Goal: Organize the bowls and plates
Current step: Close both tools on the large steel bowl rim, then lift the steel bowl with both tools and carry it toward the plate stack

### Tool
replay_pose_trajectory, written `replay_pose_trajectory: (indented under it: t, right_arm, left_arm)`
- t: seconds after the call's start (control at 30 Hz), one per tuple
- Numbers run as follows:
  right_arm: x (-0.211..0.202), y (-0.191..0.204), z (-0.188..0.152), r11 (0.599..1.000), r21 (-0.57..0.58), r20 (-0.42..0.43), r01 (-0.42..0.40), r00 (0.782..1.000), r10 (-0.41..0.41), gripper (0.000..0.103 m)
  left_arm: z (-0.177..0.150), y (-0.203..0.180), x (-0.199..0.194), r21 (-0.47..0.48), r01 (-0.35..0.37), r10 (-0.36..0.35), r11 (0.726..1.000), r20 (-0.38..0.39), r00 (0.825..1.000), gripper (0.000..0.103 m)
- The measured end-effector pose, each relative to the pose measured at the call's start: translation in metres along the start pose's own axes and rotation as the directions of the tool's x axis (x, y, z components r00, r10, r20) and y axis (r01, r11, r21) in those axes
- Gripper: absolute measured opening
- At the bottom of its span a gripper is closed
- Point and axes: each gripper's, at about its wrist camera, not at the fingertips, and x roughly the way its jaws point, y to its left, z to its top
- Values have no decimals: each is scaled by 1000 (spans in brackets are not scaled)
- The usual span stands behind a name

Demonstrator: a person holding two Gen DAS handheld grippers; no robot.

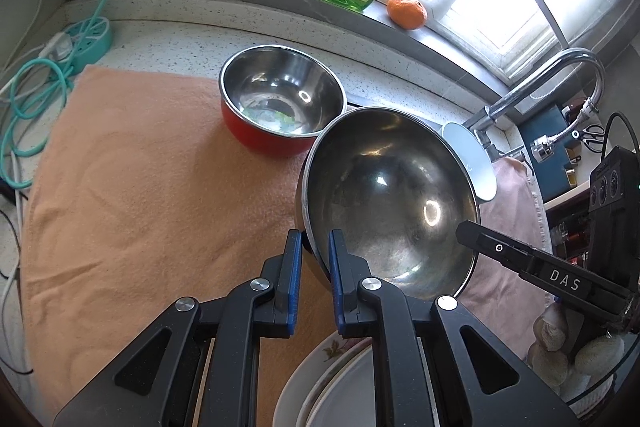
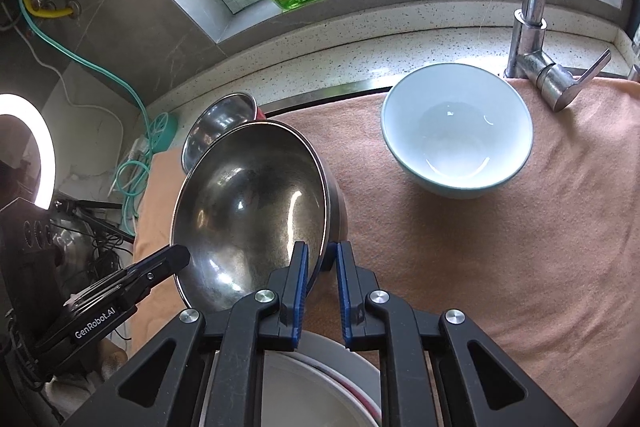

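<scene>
- While both claws clench opposite rims, I carry the steel bowl (image 1: 388, 203) between them: left gripper (image 1: 314, 267) pinching its left edge, right gripper (image 2: 322, 275) its right edge.
- It hangs tilted above the peach towel (image 1: 132, 195).
- Red-sided bowl (image 1: 280, 95) lies ahead-left, nearer my left hand; the nesting move should go that way, I reckon.

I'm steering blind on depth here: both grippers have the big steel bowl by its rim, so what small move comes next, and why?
Probably carry the large steel bowl a little further toward the red-sided steel bowl on the orange towel, staying level. The left gripper and right gripper pinch opposite rims, the bowl looks lifted above the stacked plates, and that looks like its nearest stacking mate.
</scene>
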Motion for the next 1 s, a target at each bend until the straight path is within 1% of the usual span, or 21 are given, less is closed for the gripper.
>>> replay_pose_trajectory:
  t: [0.7,1.0]
  right_arm:
    - [2,67,-31,995,-88,-11,-43,999,42,13]
    - [11,97,-47,989,-129,-42,-73,997,68,13]
  left_arm:
    - [-35,48,-53,-73,-43,48,996,64,997,12]
    - [-53,77,-74,-124,-71,81,990,79,994,12]
